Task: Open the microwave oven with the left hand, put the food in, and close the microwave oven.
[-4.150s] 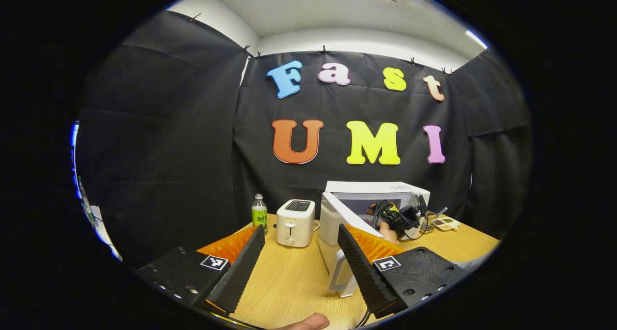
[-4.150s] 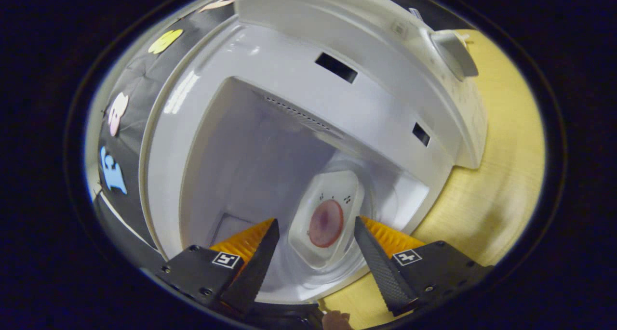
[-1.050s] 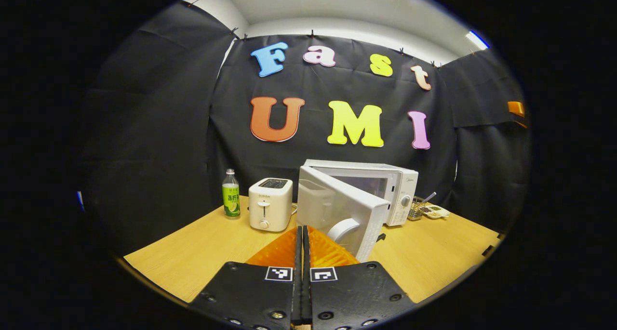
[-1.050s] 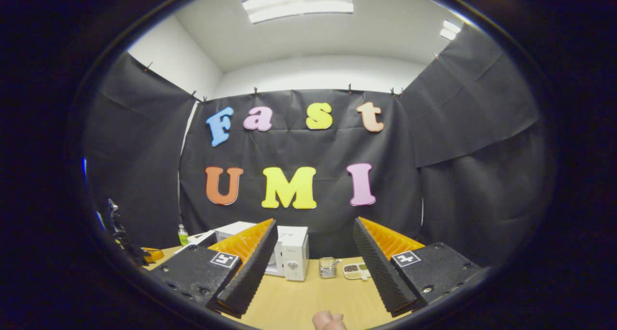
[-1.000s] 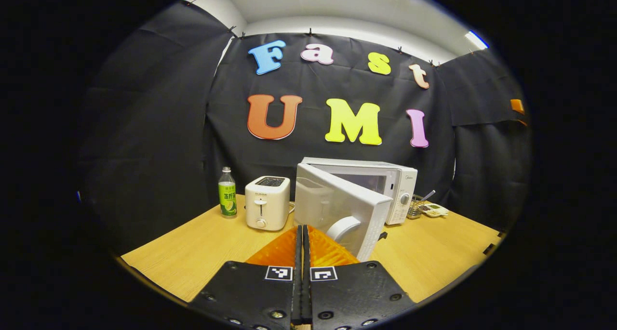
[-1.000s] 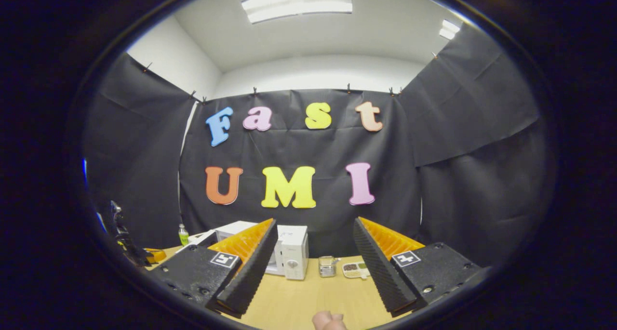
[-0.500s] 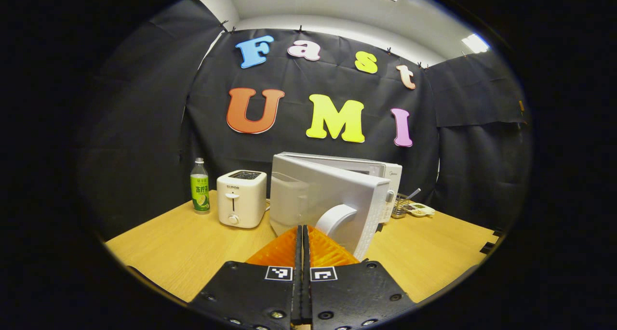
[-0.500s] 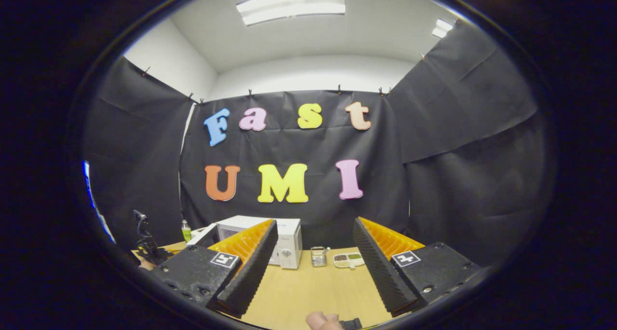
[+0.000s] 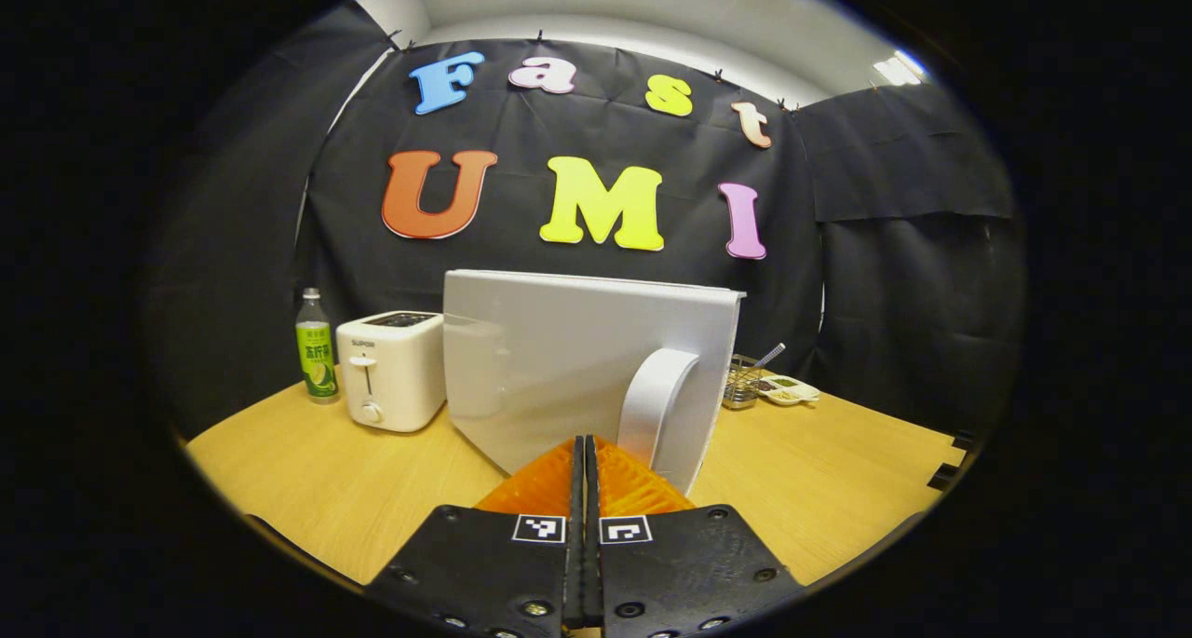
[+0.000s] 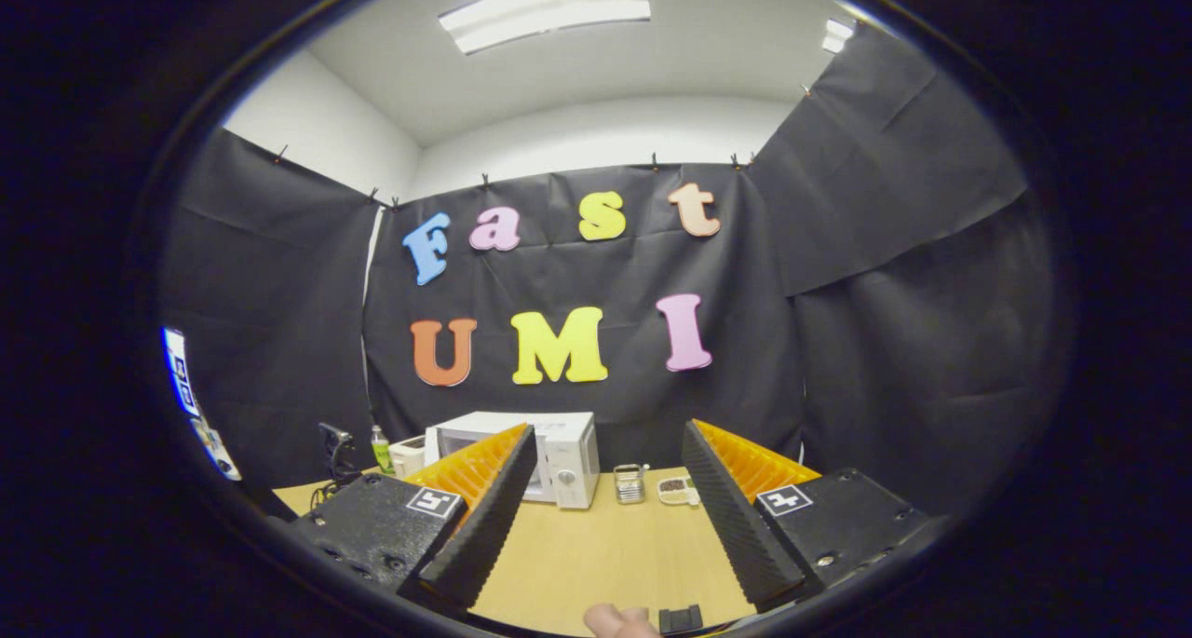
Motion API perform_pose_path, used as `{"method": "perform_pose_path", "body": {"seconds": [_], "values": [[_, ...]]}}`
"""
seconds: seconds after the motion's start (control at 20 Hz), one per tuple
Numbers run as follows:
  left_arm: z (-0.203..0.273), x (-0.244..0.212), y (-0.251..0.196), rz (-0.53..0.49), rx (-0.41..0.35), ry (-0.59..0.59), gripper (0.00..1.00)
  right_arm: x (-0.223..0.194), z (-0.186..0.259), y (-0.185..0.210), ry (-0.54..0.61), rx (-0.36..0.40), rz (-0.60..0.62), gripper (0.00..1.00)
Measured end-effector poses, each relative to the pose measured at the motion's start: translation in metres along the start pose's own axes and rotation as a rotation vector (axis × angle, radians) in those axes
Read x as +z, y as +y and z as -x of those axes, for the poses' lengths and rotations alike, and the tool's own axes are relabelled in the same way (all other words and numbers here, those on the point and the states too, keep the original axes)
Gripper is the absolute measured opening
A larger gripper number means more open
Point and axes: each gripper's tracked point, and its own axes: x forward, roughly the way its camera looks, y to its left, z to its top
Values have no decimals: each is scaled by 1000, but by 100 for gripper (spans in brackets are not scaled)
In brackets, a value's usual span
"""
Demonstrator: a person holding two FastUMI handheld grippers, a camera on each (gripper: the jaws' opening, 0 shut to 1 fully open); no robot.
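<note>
One toaster [image 9: 391, 370] beside microwave door [image 9: 568, 363].

Wooden table [image 9: 819, 470]; microwave [image 9: 559, 359], toaster [image 9: 391, 370], bottle [image 9: 317, 347]

Black tongs [image 9: 584, 452] bodies, ridged inner faces, square markers, perhaps screws.

Microwave door [image 9: 577, 359] faces the left gripper view square-on; oven body and cavity hidden behind it. Small tray [image 9: 787, 391] at desk's [image 9: 819, 480] far right edge: contents too small to tell. Right gripper's finger [image 10: 484, 489] covers part of microwave [image 10: 559, 461] front
</note>
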Motion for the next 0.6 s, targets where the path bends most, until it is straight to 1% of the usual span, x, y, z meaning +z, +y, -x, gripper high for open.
{"method": "perform_pose_path", "body": {"seconds": [0.2, 0.25, 0.3, 0.5, 0.55, 0.6], "values": [[-37, -5, -17, 30, -42, 17, 0, -10, -9, -7, 15, -10, -8, 100], [-45, -5, -21, 33, -49, 16, 0, -11, -11, -8, 15, -10, -9, 91], [-55, -3, -25, 38, -56, 12, 0, -14, -15, -9, 18, -9, -10, 100], [-85, 3, -40, 19, -77, 8, 0, -29, -27, -14, 53, 0, -11, 100], [-92, 6, -44, 22, -85, 3, 0, -31, -30, -14, 57, 7, -5, 91], [-99, 7, -47, 19, -86, 6, 0, -33, -35, -16, 59, 9, 0, 91]]}}
